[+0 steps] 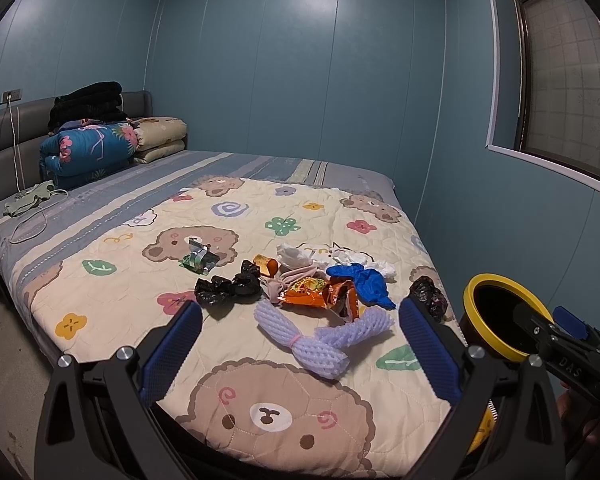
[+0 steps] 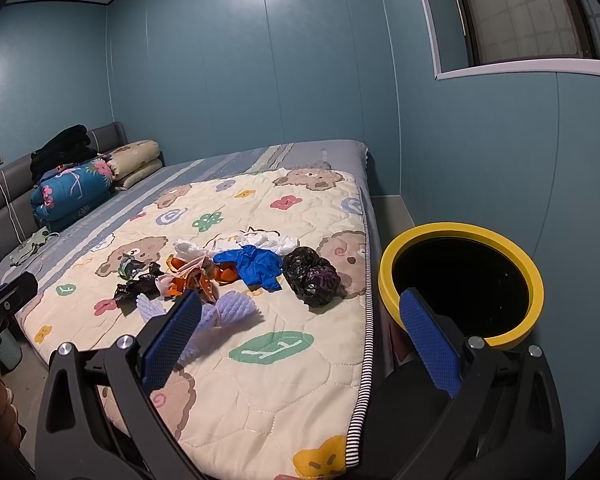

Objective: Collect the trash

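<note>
Trash pile [image 1: 320,280] mid-quilt on bed [image 1: 100,208], near the right edge. Yellow-rimmed bin [image 2: 460,284] just off that edge, beside the wall. Left claw [image 1: 300,344] and right claw [image 2: 300,336] both wide open, empty, above the bed's near end. Folded bedding [image 1: 88,148] by the headboard.

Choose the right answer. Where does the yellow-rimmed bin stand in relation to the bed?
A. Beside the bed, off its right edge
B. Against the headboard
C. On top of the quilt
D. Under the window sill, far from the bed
A: the yellow-rimmed bin stands just past the striped edge of the quilt, off the bed.
</note>
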`<state>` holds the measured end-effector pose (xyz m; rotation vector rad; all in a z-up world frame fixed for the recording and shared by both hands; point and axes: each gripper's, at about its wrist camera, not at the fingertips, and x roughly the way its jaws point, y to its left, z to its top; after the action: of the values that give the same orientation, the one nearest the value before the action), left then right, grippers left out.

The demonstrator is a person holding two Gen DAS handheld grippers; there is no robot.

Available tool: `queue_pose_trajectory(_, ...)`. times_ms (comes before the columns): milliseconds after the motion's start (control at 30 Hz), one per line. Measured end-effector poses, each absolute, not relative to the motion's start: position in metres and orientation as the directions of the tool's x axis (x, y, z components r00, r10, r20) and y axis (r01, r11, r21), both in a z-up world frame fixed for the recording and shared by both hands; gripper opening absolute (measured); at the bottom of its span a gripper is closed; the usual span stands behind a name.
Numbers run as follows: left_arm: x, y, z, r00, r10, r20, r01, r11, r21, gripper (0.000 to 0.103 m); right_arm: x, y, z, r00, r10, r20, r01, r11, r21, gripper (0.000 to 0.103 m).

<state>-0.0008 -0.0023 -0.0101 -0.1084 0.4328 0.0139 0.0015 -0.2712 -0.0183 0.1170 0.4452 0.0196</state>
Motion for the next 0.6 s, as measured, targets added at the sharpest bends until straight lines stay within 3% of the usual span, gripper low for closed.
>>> queue_pose_trajectory(600,0.0001,-0.0047,-0.0134,0.903,-0.014,-0.429,-0.036,0.993,-0.109,0.095,0.0003,-0.2703,-0.0216,0.893,0.057,-0.447,0.007,0.990,0.139,0.095)
